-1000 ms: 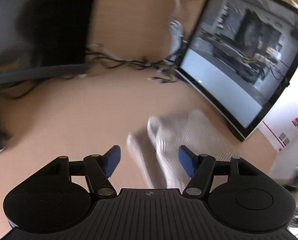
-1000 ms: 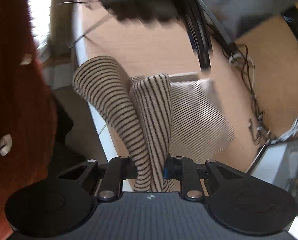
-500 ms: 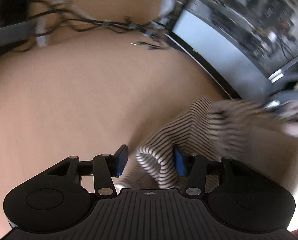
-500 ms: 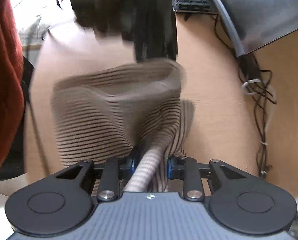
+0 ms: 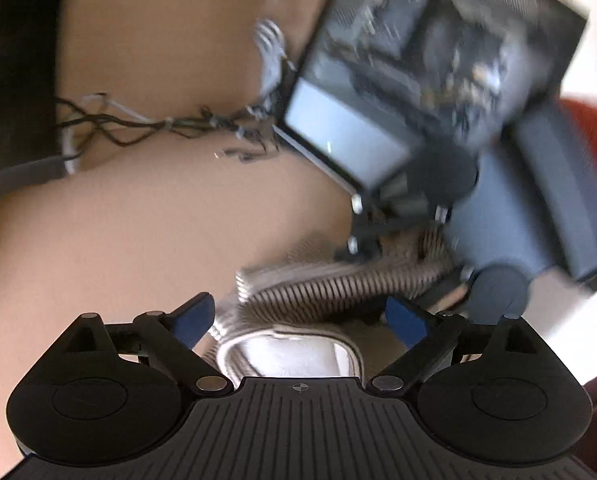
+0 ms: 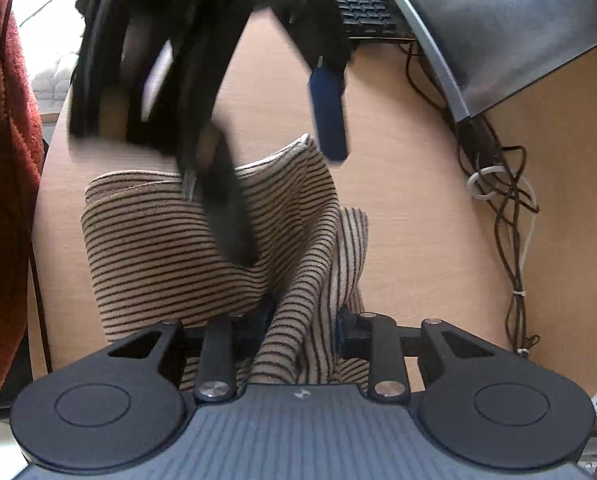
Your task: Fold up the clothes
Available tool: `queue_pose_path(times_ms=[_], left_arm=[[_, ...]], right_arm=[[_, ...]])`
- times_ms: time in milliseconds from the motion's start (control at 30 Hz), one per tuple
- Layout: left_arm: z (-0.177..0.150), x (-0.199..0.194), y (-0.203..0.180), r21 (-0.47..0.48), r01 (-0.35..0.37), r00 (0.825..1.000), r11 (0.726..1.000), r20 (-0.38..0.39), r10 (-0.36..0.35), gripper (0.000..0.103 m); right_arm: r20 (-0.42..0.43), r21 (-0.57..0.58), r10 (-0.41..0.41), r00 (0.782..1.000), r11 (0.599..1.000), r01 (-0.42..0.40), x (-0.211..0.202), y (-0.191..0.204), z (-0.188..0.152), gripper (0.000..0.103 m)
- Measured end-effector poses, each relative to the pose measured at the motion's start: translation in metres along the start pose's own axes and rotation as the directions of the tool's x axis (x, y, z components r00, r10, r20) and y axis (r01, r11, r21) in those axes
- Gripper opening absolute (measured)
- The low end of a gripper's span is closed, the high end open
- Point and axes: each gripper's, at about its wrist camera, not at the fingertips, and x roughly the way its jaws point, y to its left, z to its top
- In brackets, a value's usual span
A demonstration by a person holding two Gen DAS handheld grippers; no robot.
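Observation:
A beige garment with thin dark stripes lies bunched on the wooden desk. My right gripper is shut on a twisted fold of it, which runs up between the two fingers. In the left wrist view the striped garment sits as a rolled ridge between the spread blue pads of my left gripper. That gripper is open and holds nothing. It shows blurred in the right wrist view, hovering over the cloth with one blue pad visible. The right gripper appears blurred beyond the ridge.
A monitor stands at the back right of the left wrist view, with tangled cables across the desk. The right wrist view shows a keyboard, a second screen, cables and the person's red sleeve at the left.
My left gripper closed in around the striped fold, then spread wide again and released it. The right gripper kept its hold and pulled the garment flatter over the desk.

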Motion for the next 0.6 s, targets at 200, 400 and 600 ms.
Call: queue_pose_path(times_ms=[200,400,600], left_arm=[[-0.005,0.02,0.015,0.044,-0.127,0.988,0.991,-0.08,0.13,0.093],[-0.009,0.021,0.025,0.005,-0.152,0.984,0.988,-0.091,0.152,0.095],[-0.017,0.021,0.036,-0.071,-0.153,0.983,0.986,-0.115,0.144,0.097]], right_arm=[[0.032,0.172,-0.14,0.99,0.976,0.132,-0.032,0.0,-0.011,0.085],[0.049,0.551,-0.286,0.957,0.807,0.213,-0.055,-0.016,-0.037,0.103],[-0.07,0.783,-0.366,0.928,0.556,0.278,-0.032,-0.051,-0.057,0.103]])
